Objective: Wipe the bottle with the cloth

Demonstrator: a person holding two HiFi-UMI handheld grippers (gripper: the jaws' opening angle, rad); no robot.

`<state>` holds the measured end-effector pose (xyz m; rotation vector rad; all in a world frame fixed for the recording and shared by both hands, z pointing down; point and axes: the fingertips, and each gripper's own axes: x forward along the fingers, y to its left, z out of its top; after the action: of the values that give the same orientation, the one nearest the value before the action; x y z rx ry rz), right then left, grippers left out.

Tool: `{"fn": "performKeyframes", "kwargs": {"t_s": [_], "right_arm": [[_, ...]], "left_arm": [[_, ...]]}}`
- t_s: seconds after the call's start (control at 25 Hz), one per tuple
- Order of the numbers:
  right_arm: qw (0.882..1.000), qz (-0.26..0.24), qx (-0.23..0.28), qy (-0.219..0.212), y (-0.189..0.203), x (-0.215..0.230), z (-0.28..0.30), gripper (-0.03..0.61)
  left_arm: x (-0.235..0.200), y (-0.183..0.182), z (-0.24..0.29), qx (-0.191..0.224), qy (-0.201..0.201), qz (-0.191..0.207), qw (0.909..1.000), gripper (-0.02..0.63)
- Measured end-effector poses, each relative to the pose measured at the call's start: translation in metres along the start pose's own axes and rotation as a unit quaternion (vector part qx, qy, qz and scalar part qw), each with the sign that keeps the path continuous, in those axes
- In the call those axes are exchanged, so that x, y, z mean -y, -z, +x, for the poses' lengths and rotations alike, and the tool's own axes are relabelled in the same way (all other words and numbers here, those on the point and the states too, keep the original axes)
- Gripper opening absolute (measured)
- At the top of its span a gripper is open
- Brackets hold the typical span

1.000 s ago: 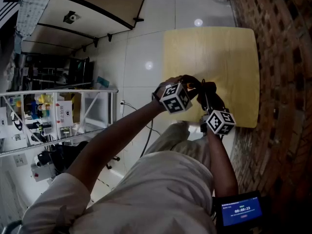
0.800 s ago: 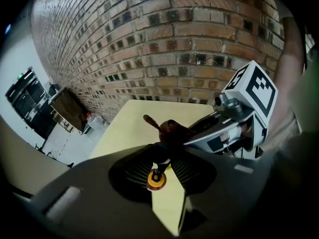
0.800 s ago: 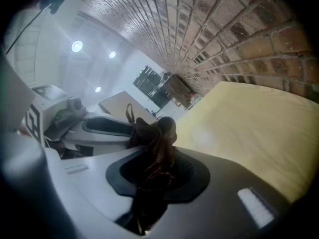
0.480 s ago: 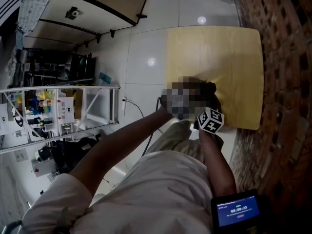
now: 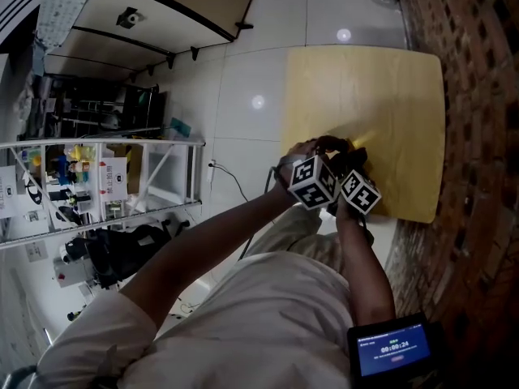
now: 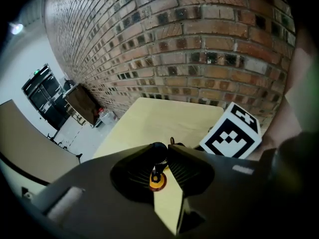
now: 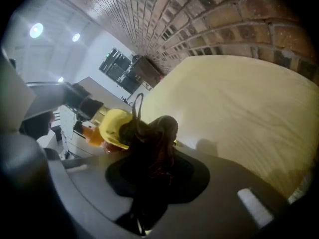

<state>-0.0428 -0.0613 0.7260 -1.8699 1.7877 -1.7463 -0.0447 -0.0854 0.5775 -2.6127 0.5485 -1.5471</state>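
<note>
Right tongs (image 7: pixel 153 151) are coming down next to the left tongs (image 6: pixel 160 152); the two were apart a second ago and are now sitting just beside each other.

Small bottle with the yellow cap and orange body (image 7: pixel 113 127) is hanging over the near part of the pale yellow wooden tabletop (image 5: pixel 365 87), close to its front edge. I can't tell if its base is touching the surface. Left tongs have just been closing and are now pinching the bottle's narrow dark top, jaws nearly together. Dark brown crumpled cloth (image 7: pixel 162 128) is sitting clamped in the right tongs, bunched up at the tips and just beside the yellow cap. Contact isn't clear.

Risks I'm seeing:
- The left tongs are gripping only the thin top, so any sideways push from the cloth is likely swinging or twisting the bottle out of the pinch.
- Everything is happening near the tabletop's front edge, so a slipped bottle is probably going onto the white tiled floor (image 5: pixel 243 71).
- The cloth is wadded tight, leaving little of it free for wiping, so the right tongs' tips may end up rubbing the bottle.
- With the two tongs working this close, they're liable to knock each other.
</note>
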Motion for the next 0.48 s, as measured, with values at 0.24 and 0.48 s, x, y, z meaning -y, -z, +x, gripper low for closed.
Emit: {"fn": "performKeyframes", "kwargs": {"t_s": [0.24, 0.48], "right_arm": [[0.999, -0.011, -0.042, 0.029, -0.008, 0.035, 0.025, 0.081], [1.0, -0.019, -0.015, -0.011, -0.03, 0.036, 0.001, 0.081]], "left_arm": [[-0.001, 0.002, 0.001, -0.01, -0.001, -0.001, 0.9999, 0.097], [0.001, 0.005, 0.001, -0.008, 0.025, 0.015, 0.9995, 0.103]]}}
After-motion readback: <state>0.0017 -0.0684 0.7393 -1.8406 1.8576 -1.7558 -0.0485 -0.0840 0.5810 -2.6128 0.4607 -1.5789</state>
